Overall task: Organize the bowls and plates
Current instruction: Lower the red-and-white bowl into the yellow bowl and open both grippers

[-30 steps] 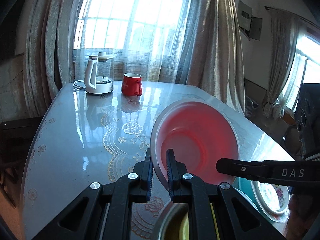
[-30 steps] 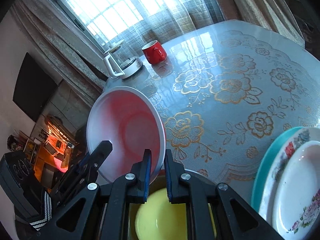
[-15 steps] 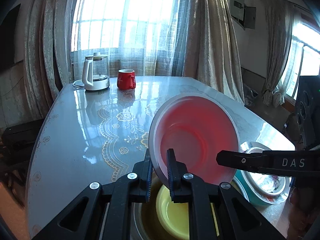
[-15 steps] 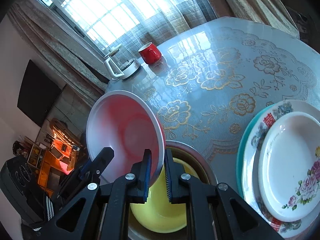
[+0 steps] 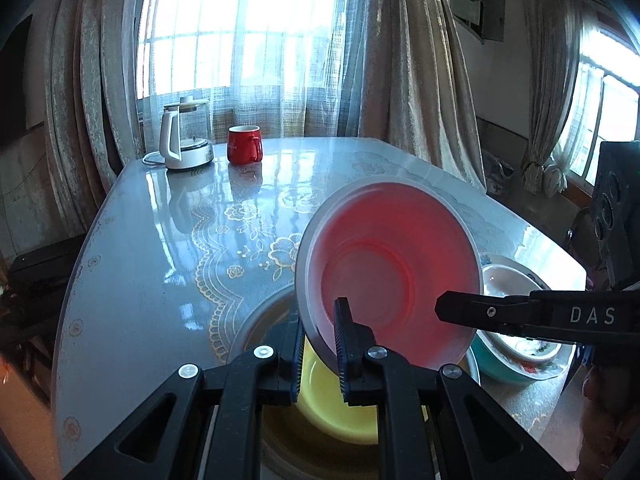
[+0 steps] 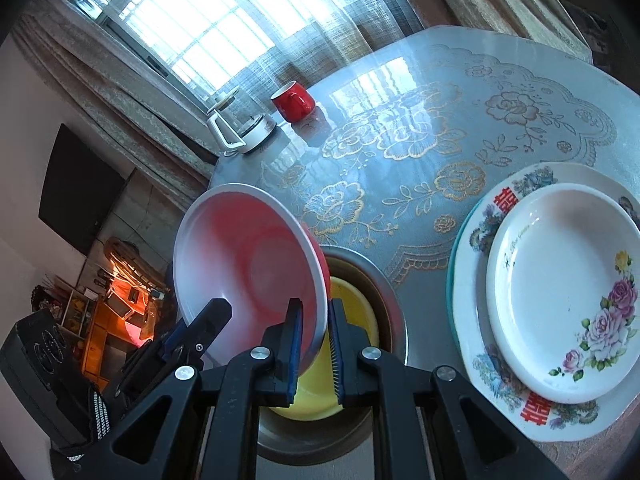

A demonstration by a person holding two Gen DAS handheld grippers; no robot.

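Table (image 5: 132, 264): kettle (image 5: 182, 136), mug (image 5: 243, 145), steel bowl (image 6: 390, 312), plates (image 6: 560, 296)

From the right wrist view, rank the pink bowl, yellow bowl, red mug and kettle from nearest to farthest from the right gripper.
1. Pink bowl, its rim clamped in the right gripper.
2. Yellow bowl, just below, inside the metal basin.
3. Red mug, far across the table.
4. Kettle, beside the mug; too close to call.

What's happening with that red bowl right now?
Left gripper and right gripper both shut on the red bowl, tilted above the yellow bowl nested in the metal bowl. Plates beside, apart.
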